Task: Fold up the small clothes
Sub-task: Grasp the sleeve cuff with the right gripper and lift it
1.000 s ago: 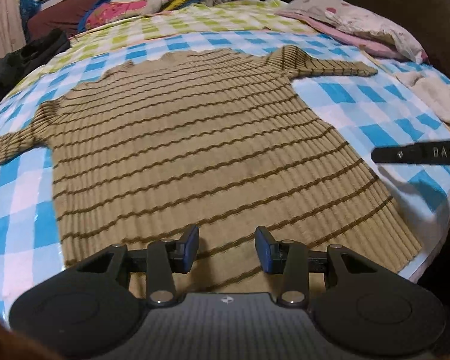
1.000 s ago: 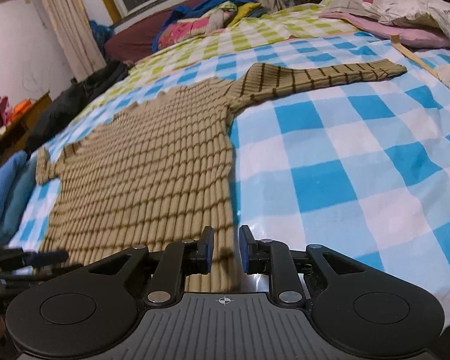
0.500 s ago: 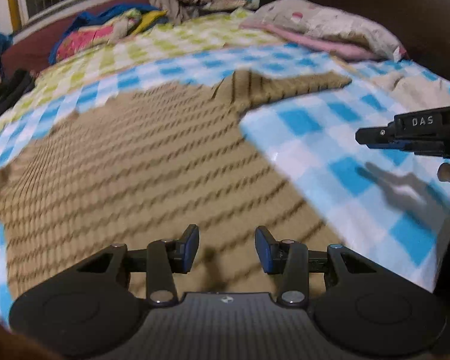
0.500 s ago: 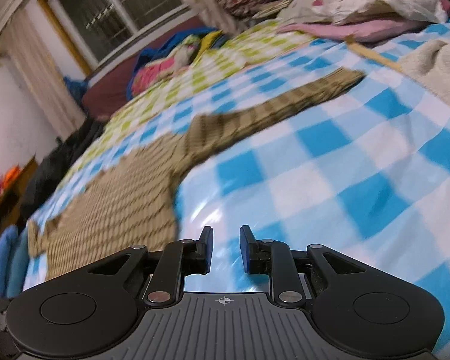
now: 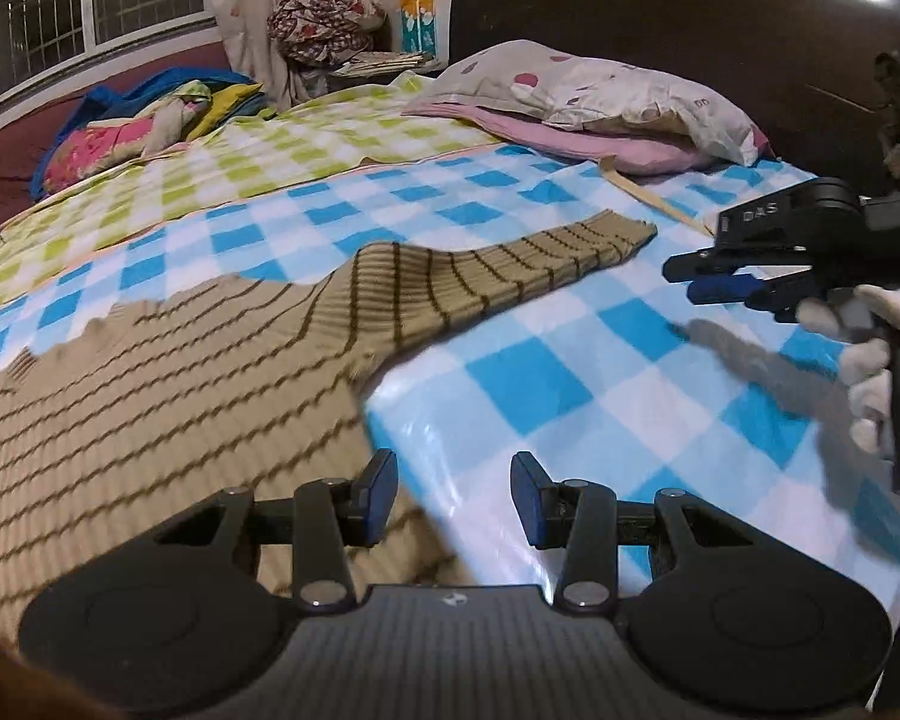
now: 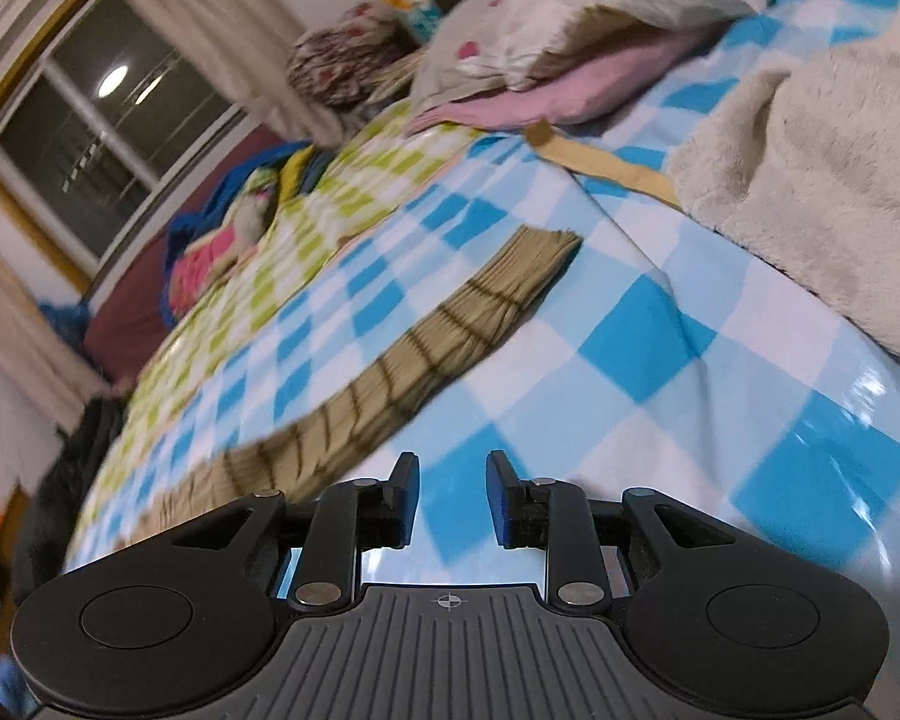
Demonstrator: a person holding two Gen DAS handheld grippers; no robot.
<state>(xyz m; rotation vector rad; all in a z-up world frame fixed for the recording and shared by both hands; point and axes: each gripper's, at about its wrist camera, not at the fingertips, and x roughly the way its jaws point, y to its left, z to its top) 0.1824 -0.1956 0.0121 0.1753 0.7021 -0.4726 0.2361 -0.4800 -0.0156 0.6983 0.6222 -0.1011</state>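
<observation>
A tan ribbed sweater with dark brown stripes lies flat on the blue-and-white checked sheet. Its right sleeve stretches out to the right, and shows in the right wrist view too. My left gripper is open and empty, low over the sweater's right side edge. My right gripper is open and empty, over bare sheet just right of the sleeve. It also shows at the right of the left wrist view, beyond the sleeve cuff.
Pink and spotted pillows lie at the head of the bed against a dark headboard. A cream fleece cloth lies to the right. A green checked sheet and a pile of bright clothes lie behind.
Both grippers have moved right and forward along the sweater toward the right sleeve. The right gripper tilted and its jaws opened a little wider. The sweater has not moved.
</observation>
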